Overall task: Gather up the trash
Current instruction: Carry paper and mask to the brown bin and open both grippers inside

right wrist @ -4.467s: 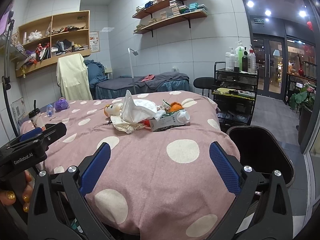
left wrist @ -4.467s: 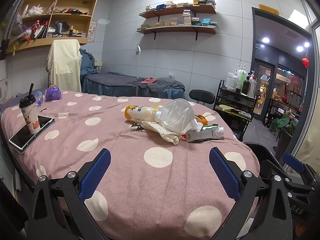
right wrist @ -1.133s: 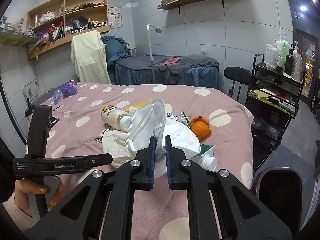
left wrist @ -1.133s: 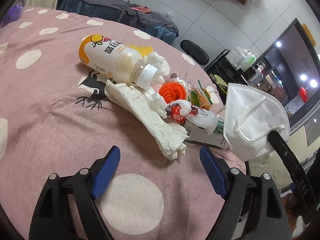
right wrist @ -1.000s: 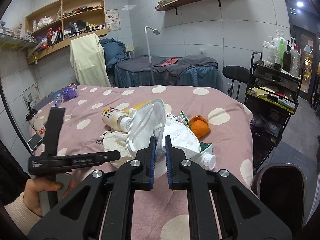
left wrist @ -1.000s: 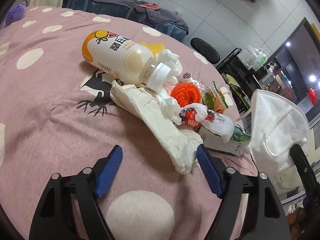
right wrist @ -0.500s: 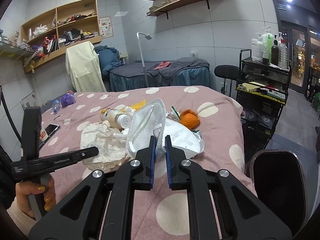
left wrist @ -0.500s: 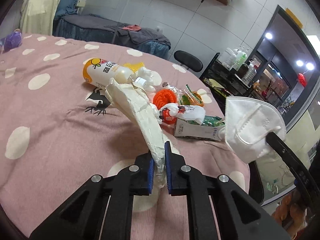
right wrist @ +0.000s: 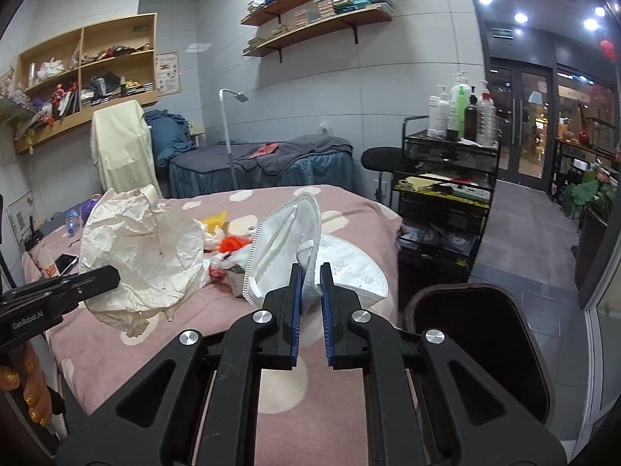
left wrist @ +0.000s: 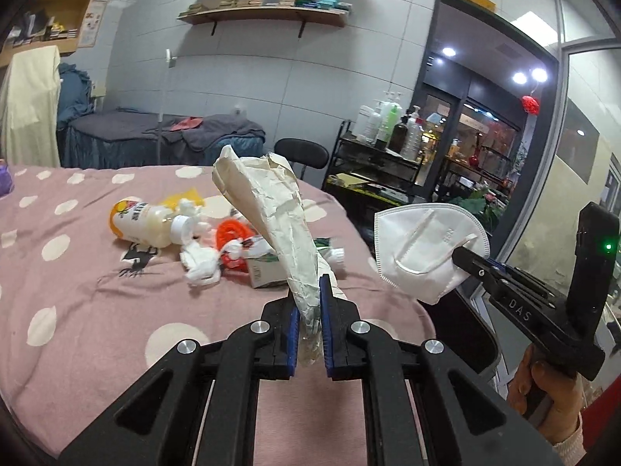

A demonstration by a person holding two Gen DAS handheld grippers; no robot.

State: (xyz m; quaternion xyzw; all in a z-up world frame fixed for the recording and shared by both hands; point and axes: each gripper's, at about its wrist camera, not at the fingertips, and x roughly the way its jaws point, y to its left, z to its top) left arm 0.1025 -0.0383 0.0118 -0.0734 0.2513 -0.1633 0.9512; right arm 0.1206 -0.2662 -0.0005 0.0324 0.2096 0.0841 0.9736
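On the left, the left gripper (left wrist: 309, 310) is clamped on a crumpled paper sheet (left wrist: 271, 209), lifted above the polka-dot bed (left wrist: 77, 303). Behind it lie a bottle (left wrist: 141, 220) and other litter. On the right, the right gripper (right wrist: 310, 299) pinches a white face mask (right wrist: 287, 240) beside the dark bin (right wrist: 481, 334). Likely next: carry both over the bin and let go.
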